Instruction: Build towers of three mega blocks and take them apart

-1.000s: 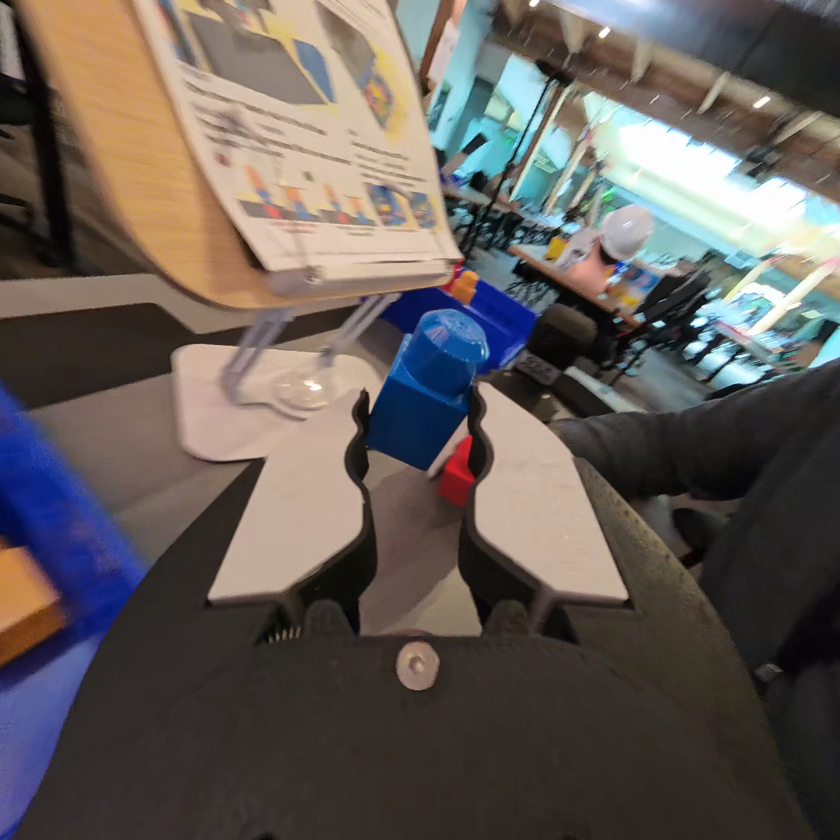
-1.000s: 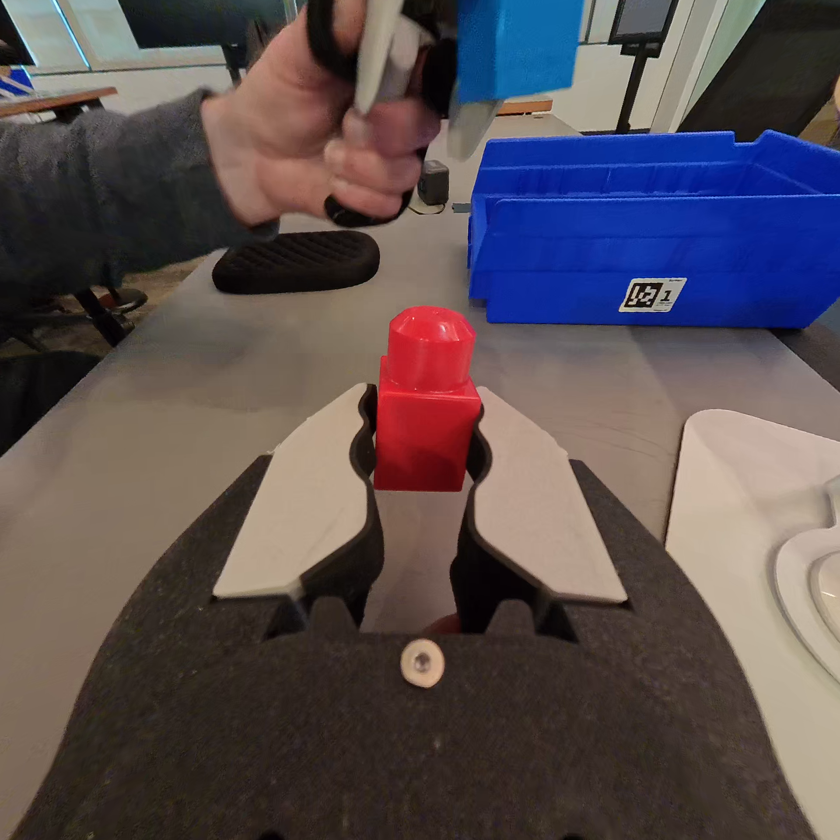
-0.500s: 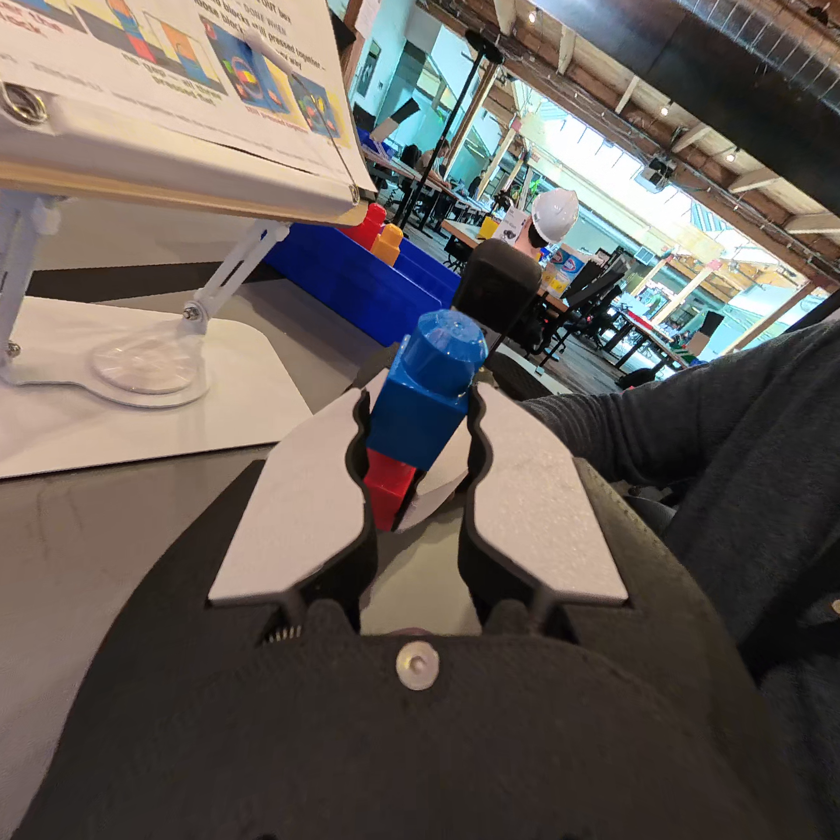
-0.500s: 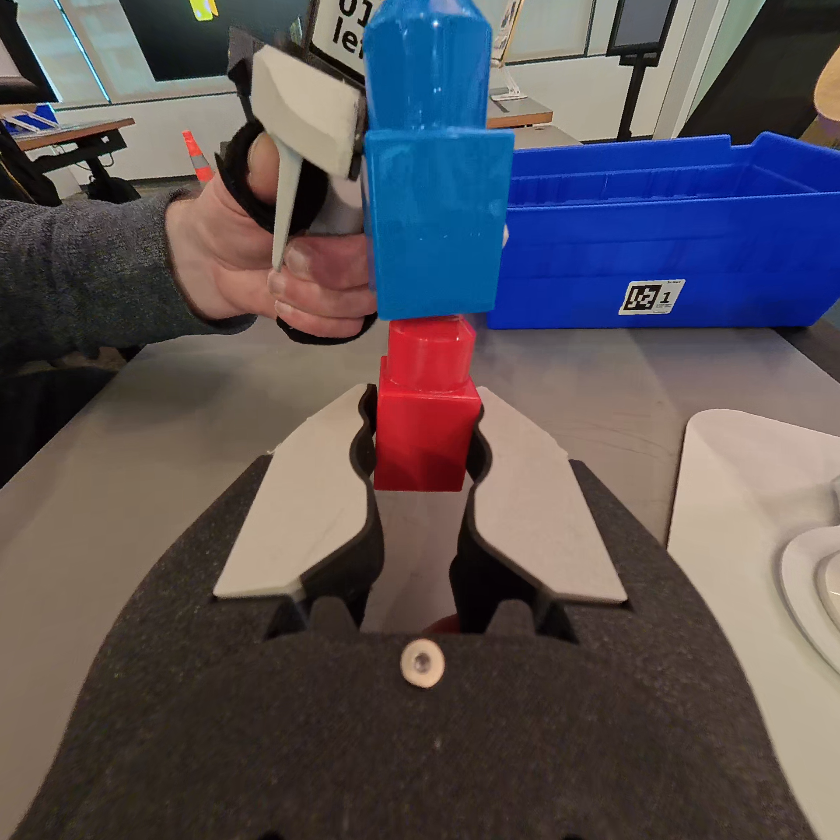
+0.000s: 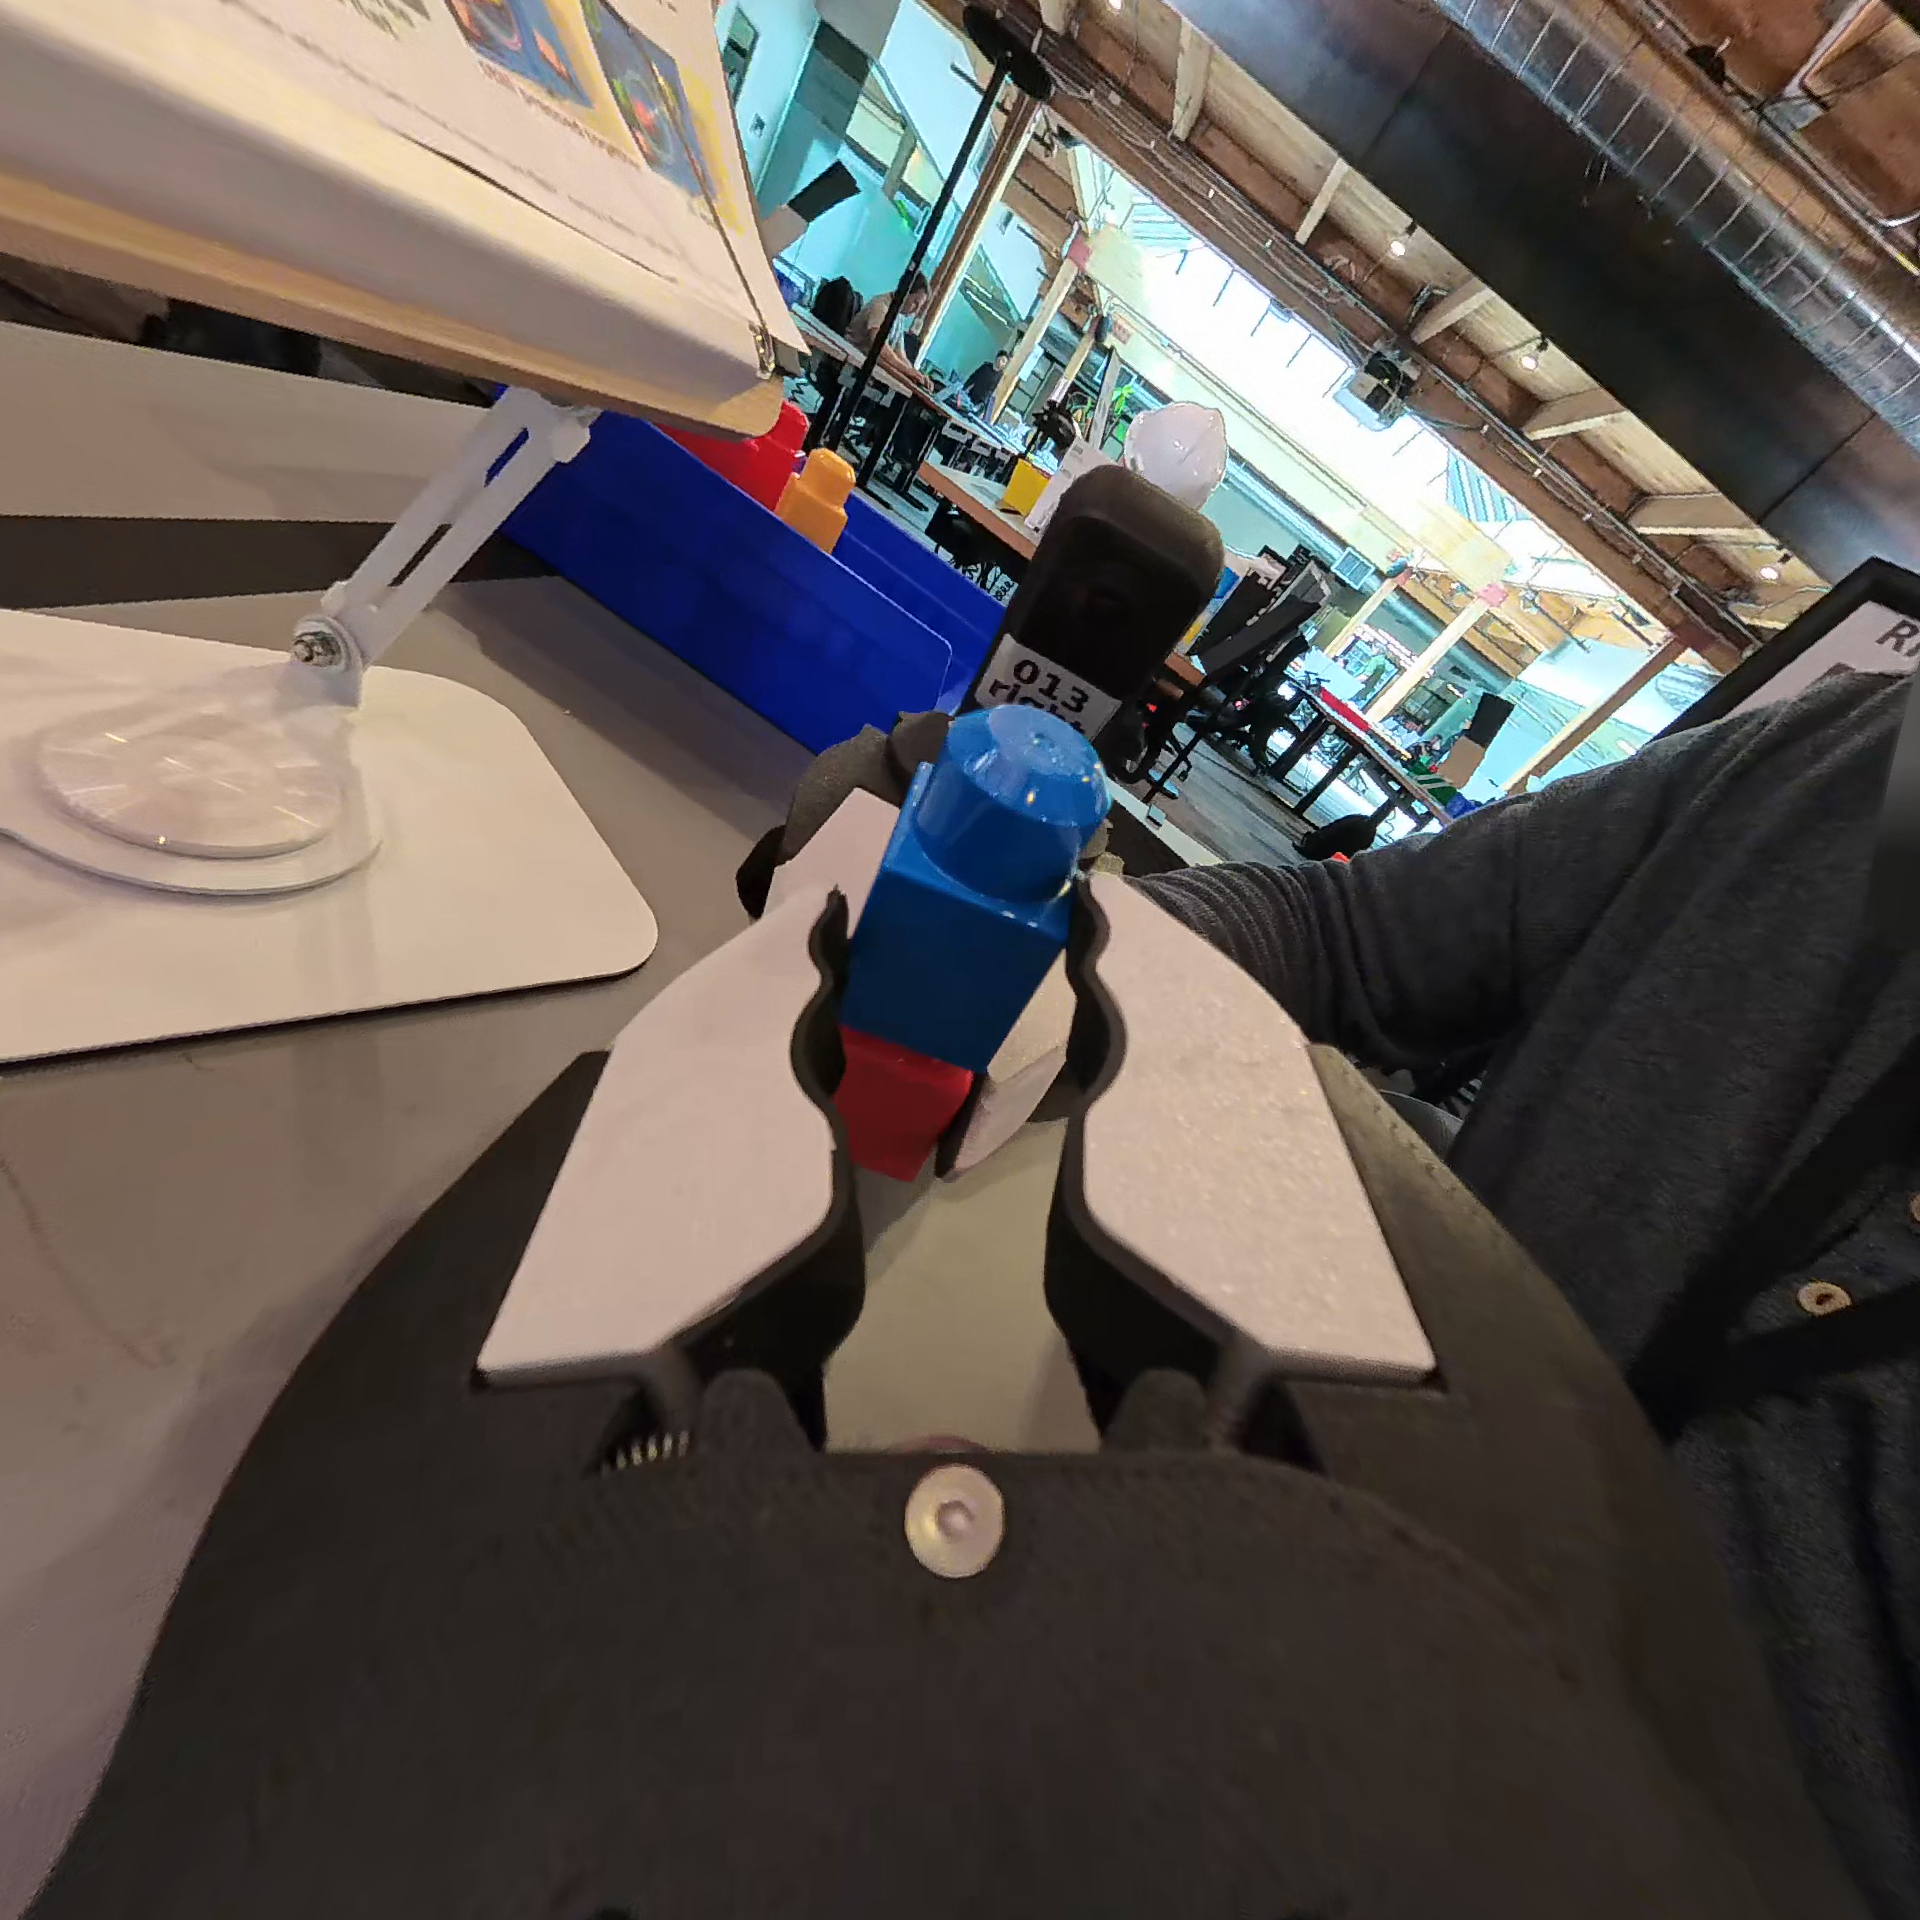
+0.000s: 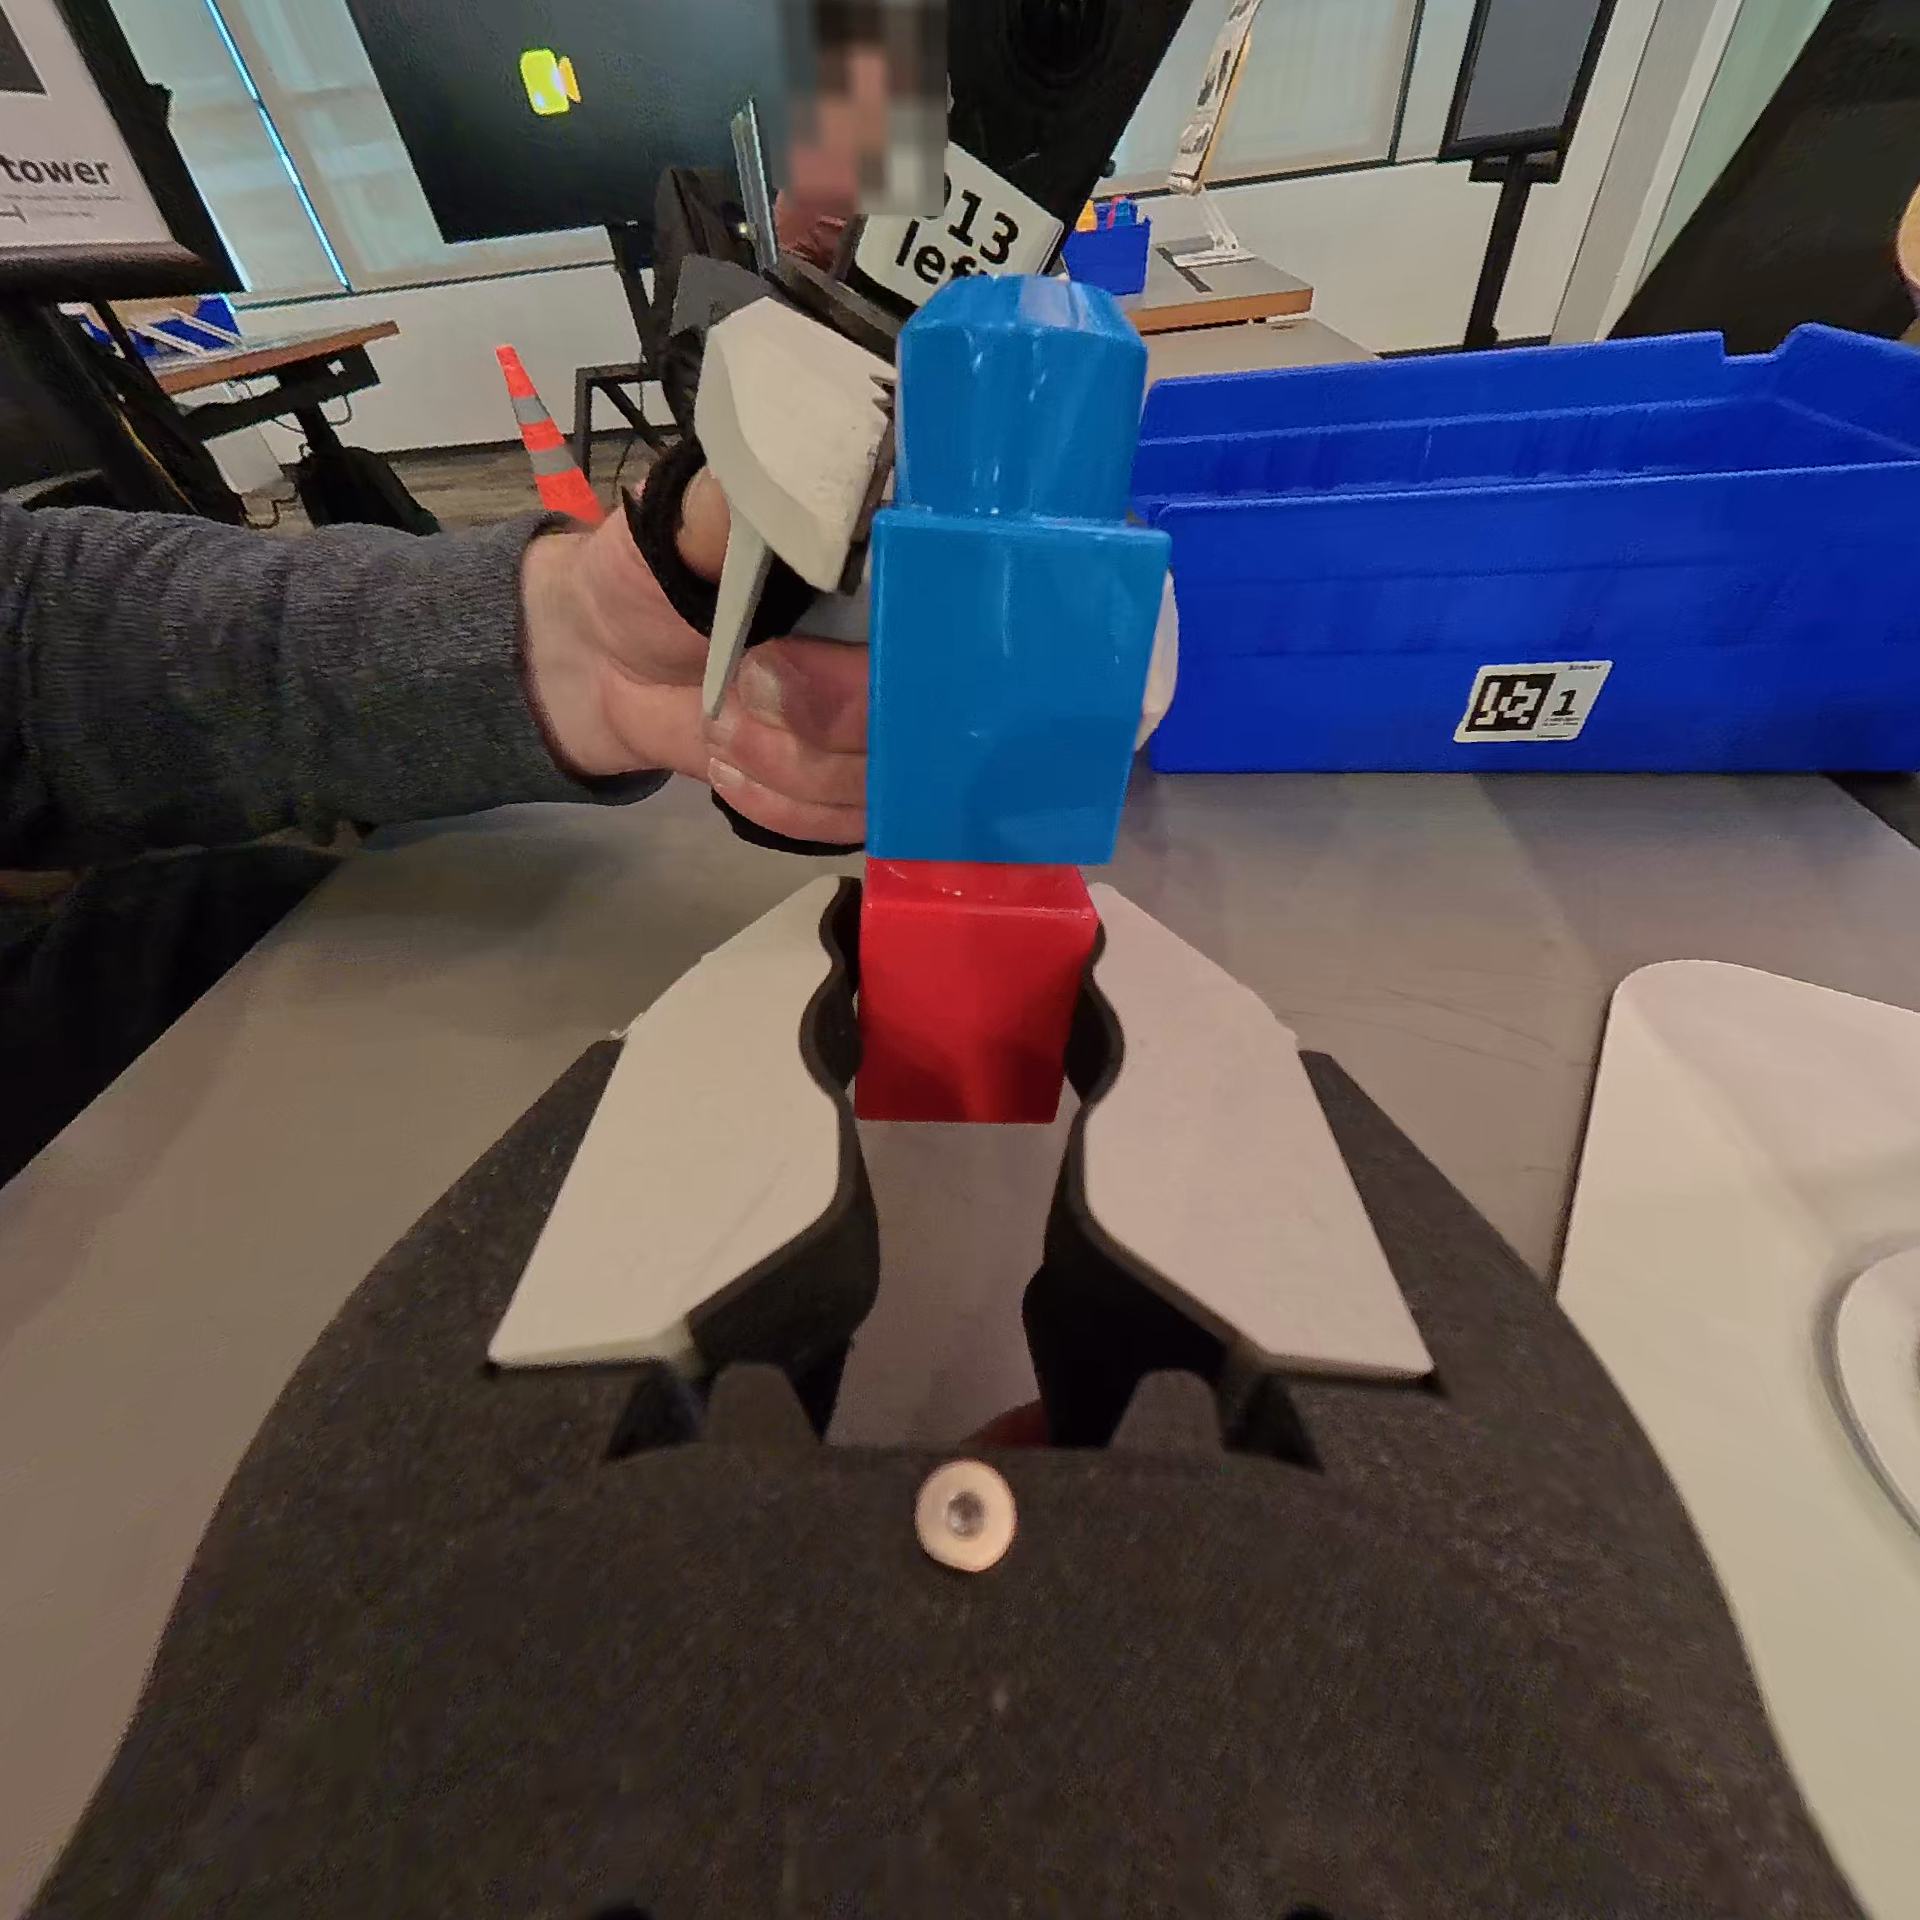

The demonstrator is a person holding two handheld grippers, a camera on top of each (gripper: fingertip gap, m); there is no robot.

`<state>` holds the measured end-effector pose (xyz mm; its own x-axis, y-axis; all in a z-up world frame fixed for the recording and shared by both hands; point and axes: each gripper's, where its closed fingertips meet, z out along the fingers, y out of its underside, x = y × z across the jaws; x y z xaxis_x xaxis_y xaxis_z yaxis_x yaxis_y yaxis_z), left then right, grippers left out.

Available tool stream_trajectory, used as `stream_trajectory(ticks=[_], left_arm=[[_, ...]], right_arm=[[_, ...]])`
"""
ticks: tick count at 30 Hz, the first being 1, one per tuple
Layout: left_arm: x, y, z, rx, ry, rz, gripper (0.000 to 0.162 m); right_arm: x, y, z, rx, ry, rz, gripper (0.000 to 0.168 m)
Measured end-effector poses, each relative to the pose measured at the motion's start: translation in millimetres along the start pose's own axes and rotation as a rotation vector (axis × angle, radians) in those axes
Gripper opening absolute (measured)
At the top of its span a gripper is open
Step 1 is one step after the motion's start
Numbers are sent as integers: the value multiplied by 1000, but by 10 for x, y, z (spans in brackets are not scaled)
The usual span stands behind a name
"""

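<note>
My left gripper (image 5: 951, 935) is shut on a blue block (image 5: 961, 914). The blue block sits pressed down on a red block (image 5: 899, 1112), its base flush on the red body. My right gripper (image 6: 966, 997) is shut on the red block (image 6: 971, 997) and holds it upright just above the grey table (image 6: 1403, 894). In the right wrist view the blue block (image 6: 1008, 644) stands on top of the red one, with the left gripper's fingers (image 6: 790, 457) and a hand (image 6: 644, 665) behind it. The right gripper's fingers (image 5: 831, 842) show behind the blocks in the left wrist view.
A blue bin (image 6: 1558, 551) stands on the table at the back right; in the left wrist view this bin (image 5: 727, 603) holds red and orange blocks (image 5: 821, 499). A white stand base (image 5: 312, 831) carrying a tilted instruction board (image 5: 416, 208) sits beside the blocks. A sleeved arm (image 5: 1558, 987) is close. Spacing between my two grippers at the tips: around 5 cm.
The left gripper brought the blue block down from above onto the red block's stud and pressed it flush. The right gripper kept the red block still.
</note>
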<state>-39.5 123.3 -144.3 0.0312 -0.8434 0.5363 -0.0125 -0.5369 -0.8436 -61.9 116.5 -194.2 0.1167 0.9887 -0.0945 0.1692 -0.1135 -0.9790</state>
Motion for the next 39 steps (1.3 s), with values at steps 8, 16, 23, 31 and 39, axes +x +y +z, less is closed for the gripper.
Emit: stream_trajectory(ticks=[8, 16, 23, 31, 39], left_arm=[[22, 39, 8, 28, 62, -17, 39], [27, 73, 13, 14, 72, -17, 39], [11, 76, 35, 3, 10, 27, 39], [20, 107, 44, -25, -42, 71, 39], [18, 101, 55, -10, -70, 84, 39]], right_arm=[[-41, -7, -15, 7, -37, 2, 36], [-64, 1, -16, 3, -54, 1, 35], [-50, 0, -18, 5, -43, 5, 35], [-65, 17, -6, -7, -49, -1, 35], [-61, 16, -7, -6, -48, 3, 35]])
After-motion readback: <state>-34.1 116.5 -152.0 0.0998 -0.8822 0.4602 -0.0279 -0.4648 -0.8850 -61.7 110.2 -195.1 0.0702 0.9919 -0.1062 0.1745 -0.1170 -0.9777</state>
